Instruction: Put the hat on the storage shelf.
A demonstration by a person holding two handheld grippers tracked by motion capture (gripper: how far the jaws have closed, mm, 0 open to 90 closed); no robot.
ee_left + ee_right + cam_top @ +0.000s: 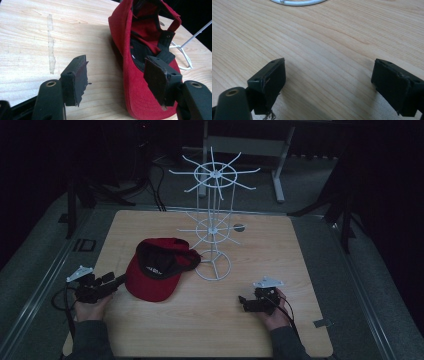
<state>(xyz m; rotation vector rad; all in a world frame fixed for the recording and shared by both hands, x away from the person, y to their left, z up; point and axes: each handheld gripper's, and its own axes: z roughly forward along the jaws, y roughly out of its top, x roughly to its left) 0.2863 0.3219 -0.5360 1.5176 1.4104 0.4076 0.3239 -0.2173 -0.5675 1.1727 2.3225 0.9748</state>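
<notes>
Lying upside down on the wooden surface, the red baseball cap rests with its hollow up, crown end against the ring base of the white wire rack, brim toward the person's left. High view: left hand-held gripper low at the surface's left edge, tips just at the brim; right hand-held gripper well apart from the cap, resting near the front right, pointing left. Its state is hard to judge from above. Left gripper view settles the close detail: jaws spread wide, one pad over bare wood, the other above the inside of the brim, the brim's edge running between them, neither pad pressing it. That view also gives the black sweatband, the back strap, and a pale streak on the wood. Right gripper view: jaws spread, bare wood grain between them, a curved piece of the rack's base ring at the top edge.
</notes>
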